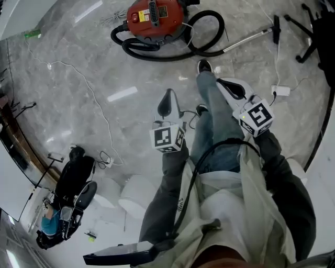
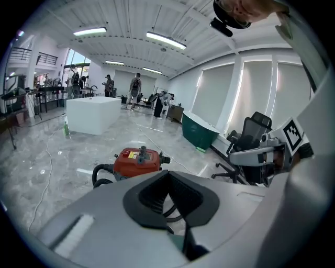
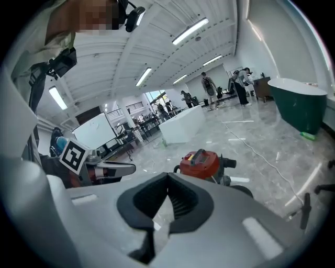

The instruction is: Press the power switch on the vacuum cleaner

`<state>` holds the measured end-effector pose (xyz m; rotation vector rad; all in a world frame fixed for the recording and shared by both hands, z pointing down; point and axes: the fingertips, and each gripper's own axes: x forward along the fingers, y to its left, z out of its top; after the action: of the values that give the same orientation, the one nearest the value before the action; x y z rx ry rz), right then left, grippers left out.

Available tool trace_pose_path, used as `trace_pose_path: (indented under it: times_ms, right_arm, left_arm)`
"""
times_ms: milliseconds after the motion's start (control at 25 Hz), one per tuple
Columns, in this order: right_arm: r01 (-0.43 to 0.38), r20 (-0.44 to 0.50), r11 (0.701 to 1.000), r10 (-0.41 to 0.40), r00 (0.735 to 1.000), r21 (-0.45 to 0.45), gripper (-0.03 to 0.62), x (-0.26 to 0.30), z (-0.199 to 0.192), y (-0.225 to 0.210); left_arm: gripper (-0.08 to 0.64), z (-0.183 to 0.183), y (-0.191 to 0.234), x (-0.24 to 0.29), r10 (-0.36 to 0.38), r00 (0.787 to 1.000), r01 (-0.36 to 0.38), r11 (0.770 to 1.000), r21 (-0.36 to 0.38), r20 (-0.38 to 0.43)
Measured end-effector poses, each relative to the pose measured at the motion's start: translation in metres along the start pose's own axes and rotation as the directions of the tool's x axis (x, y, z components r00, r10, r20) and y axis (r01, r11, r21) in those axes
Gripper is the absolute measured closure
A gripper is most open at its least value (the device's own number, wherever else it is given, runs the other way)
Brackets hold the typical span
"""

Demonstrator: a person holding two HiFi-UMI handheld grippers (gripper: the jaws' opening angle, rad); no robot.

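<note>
My left gripper (image 1: 168, 102) and right gripper (image 1: 232, 87) are held out over my legs (image 1: 214, 120), each with its jaws closed together on nothing. Past them lies grey marble floor (image 1: 104, 78). Well apart from both grippers stands the red vacuum cleaner (image 1: 155, 15), its black hose (image 1: 157, 52) coiled just beside it, its metal tube (image 1: 246, 41) stretching right. Farther back are a white block (image 2: 94, 114) and a green tub (image 2: 201, 132).
</note>
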<state>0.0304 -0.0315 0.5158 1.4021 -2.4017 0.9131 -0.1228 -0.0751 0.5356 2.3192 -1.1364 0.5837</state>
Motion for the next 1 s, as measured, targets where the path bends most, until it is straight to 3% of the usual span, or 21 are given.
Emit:
trace_pose_path:
  times_ms: [240,520,600,720,840,1000]
  right_arm:
    - [0.020,0.073,0.994,-0.012,0.997,-0.108,0.589,-0.046,0.014,0.073]
    - [0.005,0.186,0.984,0.028,0.982,-0.176,0.574,-0.125,0.043,0.150]
    - [-0.026,0.261,0.992,0.057,0.964,-0.120,0.574,-0.156,0.052,0.169]
    - [-0.121,0.391,0.993,0.114,0.913,-0.007,0.574,-0.200,0.064,0.191]
    - [-0.192,0.446,0.981,0.177,0.878,-0.013,0.574,-0.234,0.065,0.213]
    - [-0.180,0.303,0.959,0.242,0.922,-0.217,0.574,-0.254,0.045,0.241]
  left_arm:
    - [0.554,-0.002,-0.021,-0.091,0.044,0.996,-0.042,0.999,-0.033,0.076]
    - [0.554,0.000,-0.060,-0.186,0.050,0.987,-0.051,0.999,0.000,0.154]
    - [0.554,-0.003,-0.077,-0.210,0.046,0.982,-0.045,0.999,-0.009,0.184]
    - [0.554,-0.014,-0.102,-0.241,0.042,0.980,-0.037,0.999,-0.029,0.195]
    - [0.554,-0.027,-0.124,-0.270,0.055,0.978,-0.044,0.997,-0.056,0.200]
    - [0.554,-0.028,-0.148,-0.295,0.076,0.967,-0.063,0.996,-0.064,0.242]
